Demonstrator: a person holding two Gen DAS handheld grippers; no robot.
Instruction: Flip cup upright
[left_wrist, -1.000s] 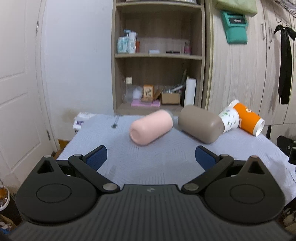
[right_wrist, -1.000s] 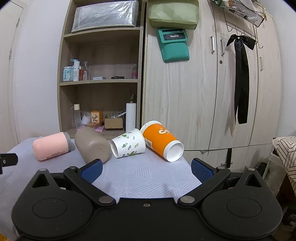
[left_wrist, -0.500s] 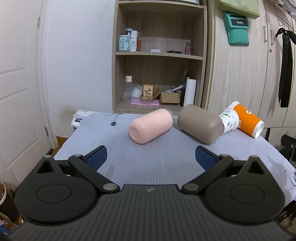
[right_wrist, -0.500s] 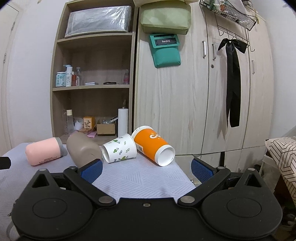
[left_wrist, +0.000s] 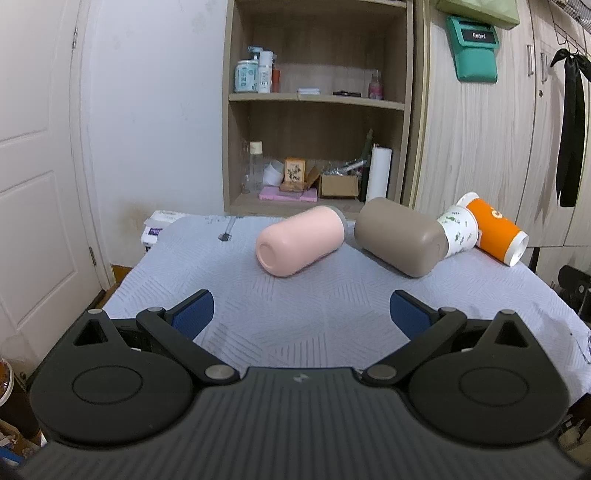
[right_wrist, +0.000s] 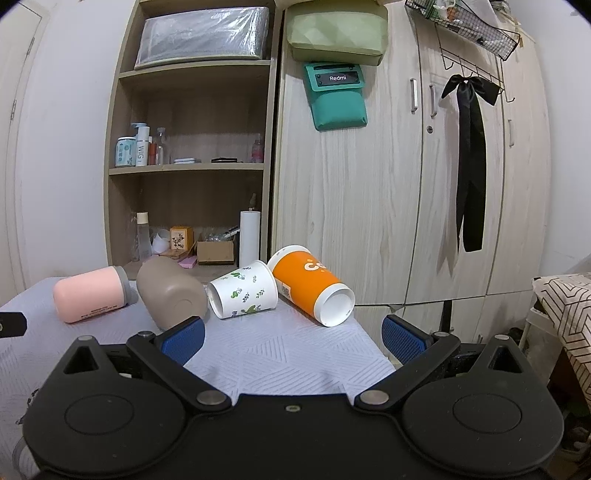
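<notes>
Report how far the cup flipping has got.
Done: nothing. The pink cup, brown cup, leaf-print cup and orange cup all lie on their sides on the table. In hand: nothing; the left gripper and right gripper are open and short of the cups. Left: every flip.

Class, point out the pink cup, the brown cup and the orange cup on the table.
pink cup (left_wrist: 301, 240), left wrist view, middle of its side.
brown cup (left_wrist: 400, 240), left wrist view, middle of its side.
orange cup (right_wrist: 304, 282), right wrist view, orange side wall.
</notes>
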